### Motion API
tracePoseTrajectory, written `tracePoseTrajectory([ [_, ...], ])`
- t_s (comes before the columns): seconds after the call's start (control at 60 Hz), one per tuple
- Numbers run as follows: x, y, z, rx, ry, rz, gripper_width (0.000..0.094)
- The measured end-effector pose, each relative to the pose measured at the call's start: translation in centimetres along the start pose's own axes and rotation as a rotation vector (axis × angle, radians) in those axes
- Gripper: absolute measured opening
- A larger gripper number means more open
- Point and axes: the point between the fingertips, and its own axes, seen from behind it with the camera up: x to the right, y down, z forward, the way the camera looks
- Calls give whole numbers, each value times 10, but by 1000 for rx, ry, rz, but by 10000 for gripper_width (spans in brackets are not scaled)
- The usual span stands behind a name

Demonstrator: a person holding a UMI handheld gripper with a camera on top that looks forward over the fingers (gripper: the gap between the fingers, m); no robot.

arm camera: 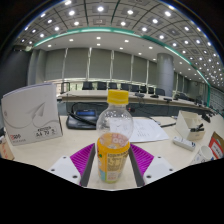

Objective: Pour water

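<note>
A clear plastic bottle [114,140] with a yellow cap and a yellow-orange label stands upright between my fingers. The purple pads [84,158] lie against its label on both sides, with no gap showing. My gripper [113,151] is shut on the bottle's lower half. The bottle's upper part looks clear. Its base sits low over the pale table [45,150]; I cannot tell whether it touches the table. No cup or other vessel shows.
A white folded card [32,115] stands to the left. Papers [152,128] and a dark blue item [80,119] lie beyond the bottle. A white object [190,126] and a red item [217,147] sit to the right. A long desk with chairs runs behind.
</note>
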Motion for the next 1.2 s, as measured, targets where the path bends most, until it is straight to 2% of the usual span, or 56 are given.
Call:
tracePoseTrajectory([
  [0.067, 2, 3, 7, 3, 5, -5, 541],
  [0.25, 2, -1, 3, 31, 7, 17, 404],
  [0.333, 0, -5, -8, 23, -20, 24, 373],
  [0.517, 4, -38, -48, 33, -92, 176, 373],
  [0.75, 46, -108, -104, 67, -309, 783, 371],
  [0.867, 88, -128, -121, 81, -421, 1147, 370],
  [1.1, 172, -124, -119, 80, -604, 1779, 368],
  [1.2, 202, -113, -115, 74, -648, 1994, 372],
])
